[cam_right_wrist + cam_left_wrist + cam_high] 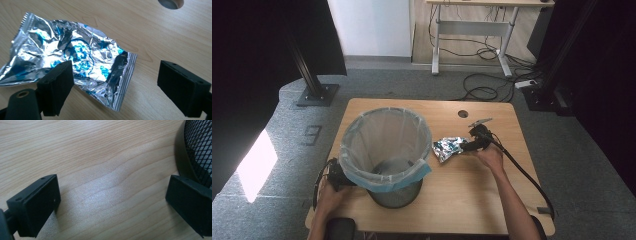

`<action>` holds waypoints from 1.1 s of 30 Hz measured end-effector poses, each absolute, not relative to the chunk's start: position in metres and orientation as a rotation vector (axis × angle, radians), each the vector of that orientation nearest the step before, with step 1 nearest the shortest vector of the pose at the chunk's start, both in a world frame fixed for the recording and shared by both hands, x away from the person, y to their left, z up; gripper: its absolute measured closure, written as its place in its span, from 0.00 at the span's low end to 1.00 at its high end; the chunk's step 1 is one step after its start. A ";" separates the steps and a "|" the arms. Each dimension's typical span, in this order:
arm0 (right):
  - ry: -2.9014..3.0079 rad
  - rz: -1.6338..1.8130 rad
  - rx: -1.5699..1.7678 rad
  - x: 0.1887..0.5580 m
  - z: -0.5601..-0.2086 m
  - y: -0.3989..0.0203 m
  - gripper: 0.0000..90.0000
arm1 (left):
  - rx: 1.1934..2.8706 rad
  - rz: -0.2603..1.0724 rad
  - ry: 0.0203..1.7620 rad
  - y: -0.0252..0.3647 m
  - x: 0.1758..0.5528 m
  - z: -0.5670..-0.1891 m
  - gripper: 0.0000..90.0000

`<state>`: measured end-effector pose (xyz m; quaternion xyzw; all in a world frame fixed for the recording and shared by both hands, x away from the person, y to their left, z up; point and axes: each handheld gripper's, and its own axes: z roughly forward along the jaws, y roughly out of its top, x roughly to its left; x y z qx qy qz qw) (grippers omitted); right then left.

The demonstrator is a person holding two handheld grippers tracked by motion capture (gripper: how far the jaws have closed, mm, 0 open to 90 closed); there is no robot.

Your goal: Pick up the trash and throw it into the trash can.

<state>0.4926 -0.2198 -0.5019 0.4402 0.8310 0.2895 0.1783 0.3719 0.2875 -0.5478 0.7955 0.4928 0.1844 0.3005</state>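
A crumpled silver and blue foil wrapper (447,148) lies flat on the wooden table (492,200), just right of a black mesh bin (387,155) lined with a clear bag. My right gripper (466,146) is at the wrapper's right edge, open. In the right gripper view the wrapper (75,60) lies under and past the left jaw, with its near corner between the jaws, nothing pinched. My left gripper (337,176) rests low at the bin's left side, open. In the left gripper view bare wood lies between its jaws and the mesh wall (200,147) is at the right.
A round cable hole (463,113) sits in the table behind the wrapper, also seen as a hole (171,3) in the right gripper view. A black cable (527,175) trails from the right gripper toward the table's right front corner. Grey carpet surrounds the table.
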 end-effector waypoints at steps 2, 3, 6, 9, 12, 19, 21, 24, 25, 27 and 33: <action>2.355 0.806 1.251 0.495 -0.507 -0.218 0.17 | 2.111 0.489 1.308 0.288 0.372 -0.548 0.00; 2.363 0.797 1.261 0.496 -0.511 -0.218 0.19 | 2.111 0.490 1.308 0.288 0.372 -0.548 0.00; 2.374 0.785 1.290 0.499 -0.521 -0.217 0.23 | 2.111 0.490 1.308 0.288 0.372 -0.548 0.00; 2.389 0.774 1.306 0.499 -0.529 -0.217 0.30 | 2.111 0.490 1.308 0.288 0.372 -0.548 0.00; 2.393 0.782 1.342 0.497 -0.535 -0.219 0.35 | 2.111 0.489 1.308 0.288 0.372 -0.548 0.00; 2.383 0.773 1.374 0.493 -0.530 -0.226 0.69 | 2.111 0.490 1.308 0.288 0.372 -0.548 0.00; 2.385 0.768 1.384 0.491 -0.529 -0.227 0.78 | 2.111 0.490 1.308 0.288 0.372 -0.548 0.00; 2.394 0.775 1.401 0.488 -0.529 -0.227 0.91 | 2.111 0.489 1.308 0.288 0.372 -0.548 0.00; 2.390 0.775 1.412 0.487 -0.529 -0.226 0.92 | 2.111 0.490 1.308 0.288 0.372 -0.548 0.00; 2.399 0.775 1.413 0.488 -0.528 -0.226 0.94 | 2.111 0.490 1.308 0.288 0.372 -0.548 0.00; 2.429 0.779 1.407 0.487 -0.520 -0.231 0.94 | 2.110 0.490 1.308 0.288 0.372 -0.548 0.00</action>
